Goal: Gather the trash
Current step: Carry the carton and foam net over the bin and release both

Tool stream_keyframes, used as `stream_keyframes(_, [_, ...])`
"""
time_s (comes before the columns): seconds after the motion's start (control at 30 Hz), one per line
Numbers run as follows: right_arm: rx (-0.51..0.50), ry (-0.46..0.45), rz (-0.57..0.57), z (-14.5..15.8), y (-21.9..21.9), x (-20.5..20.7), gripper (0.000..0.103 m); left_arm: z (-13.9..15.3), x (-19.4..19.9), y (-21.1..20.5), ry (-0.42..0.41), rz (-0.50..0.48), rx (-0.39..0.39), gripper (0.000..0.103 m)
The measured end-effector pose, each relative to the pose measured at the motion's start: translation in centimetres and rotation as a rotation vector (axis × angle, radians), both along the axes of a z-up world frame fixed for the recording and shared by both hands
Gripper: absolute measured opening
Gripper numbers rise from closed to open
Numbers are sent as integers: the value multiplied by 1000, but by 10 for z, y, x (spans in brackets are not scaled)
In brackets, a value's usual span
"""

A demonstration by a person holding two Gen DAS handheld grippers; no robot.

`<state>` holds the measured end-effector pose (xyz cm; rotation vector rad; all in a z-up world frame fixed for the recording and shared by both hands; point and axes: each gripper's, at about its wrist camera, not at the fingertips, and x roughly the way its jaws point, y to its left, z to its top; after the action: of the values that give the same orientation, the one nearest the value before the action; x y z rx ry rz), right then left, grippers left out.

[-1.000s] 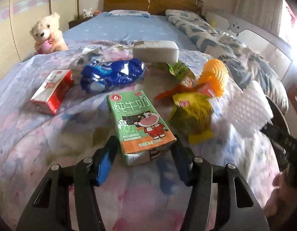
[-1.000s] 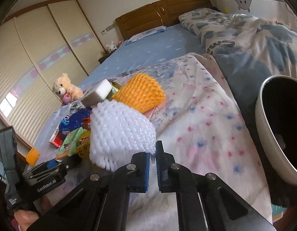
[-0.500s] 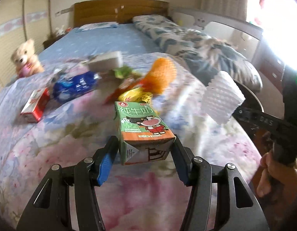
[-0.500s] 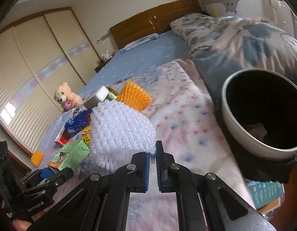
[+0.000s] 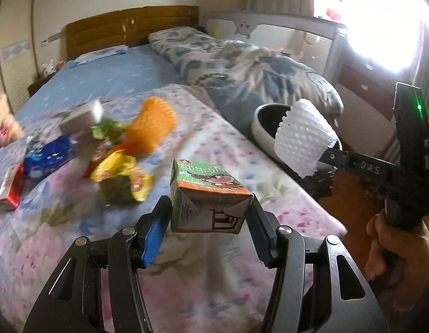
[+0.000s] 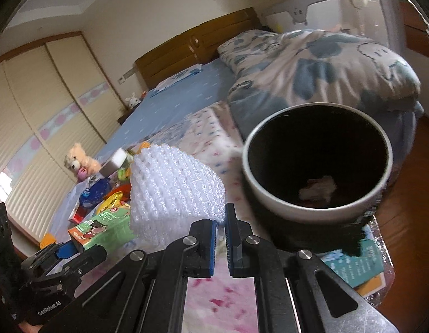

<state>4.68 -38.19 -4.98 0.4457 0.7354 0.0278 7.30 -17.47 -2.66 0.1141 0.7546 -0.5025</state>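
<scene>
Two handheld grippers are working over a bed (image 5: 75,238) with a floral cover. The left gripper (image 5: 207,230) is lifting a green and orange milk carton (image 5: 207,194) clear of the bedding, its blue-padded jaws pinching the carton's sides. The right gripper (image 6: 220,245) is carrying a white foam fruit net (image 6: 172,191), its jaws pressed almost together on the net's lower edge. In the left wrist view, the net (image 5: 303,136) is hanging in front of the rim of a round trash bin (image 5: 263,130) with a dark inside, at the right edge of the bed. In the right wrist view, the bin (image 6: 270,197) is sitting just right of the net, with a pale scrap (image 6: 317,188) lying inside it. More litter is lying on the bed to the far left: an orange foam net (image 5: 152,123), a yellow wrapper (image 5: 117,174), a blue packet (image 5: 47,156), a white block (image 5: 82,116) and a red and white box (image 5: 10,191). At the far left edge, a teddy bear (image 6: 79,161) is sitting on the bed.
</scene>
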Motion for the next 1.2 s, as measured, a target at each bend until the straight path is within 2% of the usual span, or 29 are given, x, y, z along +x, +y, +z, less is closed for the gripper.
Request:
stream_keyframes(0.7, [-22, 32, -154, 2, -78, -9, 6, 18, 13, -86, -63, -143, -14, 54])
stream_keyframes(1.2, [-46, 97, -178, -5, -118, 16, 6, 19, 43, -142, -34, -193, -45, 54])
